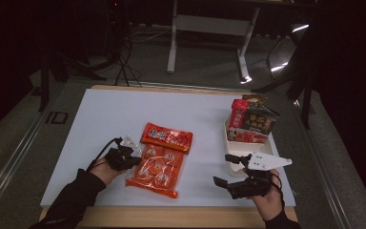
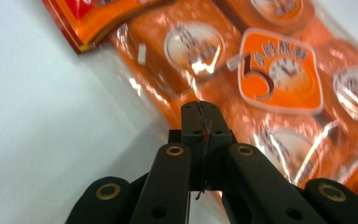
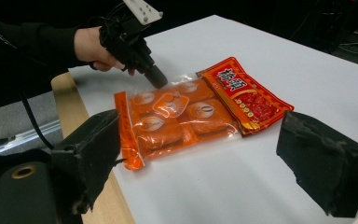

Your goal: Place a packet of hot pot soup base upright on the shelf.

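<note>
Left gripper (image 1: 134, 159) sits near the tabletop's front-left, jaws clenched tight at the left edge of the orange pack (image 1: 156, 171). In the left gripper view the tips (image 2: 200, 122) are pressed together over the pack's clear film edge (image 2: 177, 116); a thin bit of film seems to be pinched between them, but I cannot tell for sure. Right gripper view shows the same gripper (image 3: 156, 77) angled down onto the pack's far edge (image 3: 172, 116), hand (image 3: 95, 49) behind it.

Orange pack lies flat, front-centre of the tabletop (image 1: 100, 119), long side running toward the front edge. Red pouch (image 1: 167, 137) lies flat just behind it, overlapping the pack's rear end.

White tray (image 1: 233, 143) stands near the right edge, holding upright snack packs (image 1: 252, 119).

Right gripper (image 1: 229, 169) hovers at the front-right, just in front of the tray, jaws spread wide with nothing between them. Its own view (image 3: 200, 158) looks across the bare tabletop at pack and pouch (image 3: 244, 93), well apart from both.
</note>
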`<state>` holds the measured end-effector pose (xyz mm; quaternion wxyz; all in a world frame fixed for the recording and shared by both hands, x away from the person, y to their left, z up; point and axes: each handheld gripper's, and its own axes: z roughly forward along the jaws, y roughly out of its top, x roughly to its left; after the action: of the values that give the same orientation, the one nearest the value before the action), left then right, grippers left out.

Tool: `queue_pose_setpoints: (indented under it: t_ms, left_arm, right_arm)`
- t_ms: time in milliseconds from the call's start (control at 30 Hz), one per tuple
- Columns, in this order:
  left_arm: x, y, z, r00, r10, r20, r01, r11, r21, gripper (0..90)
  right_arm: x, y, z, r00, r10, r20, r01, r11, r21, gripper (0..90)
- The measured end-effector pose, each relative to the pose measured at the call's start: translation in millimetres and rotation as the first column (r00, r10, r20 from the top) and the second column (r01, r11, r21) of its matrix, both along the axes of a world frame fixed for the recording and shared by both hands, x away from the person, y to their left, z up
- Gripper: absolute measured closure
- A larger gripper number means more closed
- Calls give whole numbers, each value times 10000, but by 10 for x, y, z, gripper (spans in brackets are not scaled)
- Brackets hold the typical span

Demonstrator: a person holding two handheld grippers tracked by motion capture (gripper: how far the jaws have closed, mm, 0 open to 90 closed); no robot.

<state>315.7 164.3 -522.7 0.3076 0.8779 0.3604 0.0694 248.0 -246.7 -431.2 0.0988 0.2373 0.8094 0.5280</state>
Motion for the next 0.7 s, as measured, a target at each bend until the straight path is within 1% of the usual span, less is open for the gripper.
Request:
queue_pose_setpoints:
  t_ms: [33,100,133,167,267,500,600,633,700]
  left_arm:
    - [-26,5,-12,10000,-26,-88,26,10000,-42,900]
    - [-72,13,-38,9999,-85,-130,86,9999,130,900]
    - [-88,26,-44,9999,-58,-117,59,9999,92,900]
    - [-96,43,-49,9997,-40,-237,40,10000,4,900]
    - [-123,61,-57,9990,-93,-430,87,9999,-141,900]
    - [-142,28,-61,9991,24,-435,-32,9999,-164,900]
    - [-165,-13,-61,9990,-30,-443,20,9998,-215,900]
    - [-169,-26,-59,9990,-96,-446,87,9998,-198,900]
    - [-187,-65,-61,9985,-222,-503,207,9993,-298,900]
  right_arm:
    - [-2,3,-2,10000,22,6,-22,10000,-20,134]
    - [-1,5,-6,10000,11,12,-11,10000,-49,134]
    - [1,3,-6,10000,23,-4,-23,10000,-35,134]
    - [2,1,-6,10000,8,-21,-8,10000,-25,134]
    - [3,3,-7,10000,-5,-22,5,10000,-27,134]
    - [5,32,-17,10000,47,-60,-47,9999,-90,134]
    - [6,34,-17,10000,57,-65,-57,9999,-92,134]
    - [5,32,-17,10000,47,-63,-48,9999,-100,134]
    - [5,29,-17,10000,49,-68,-49,10000,-84,134]
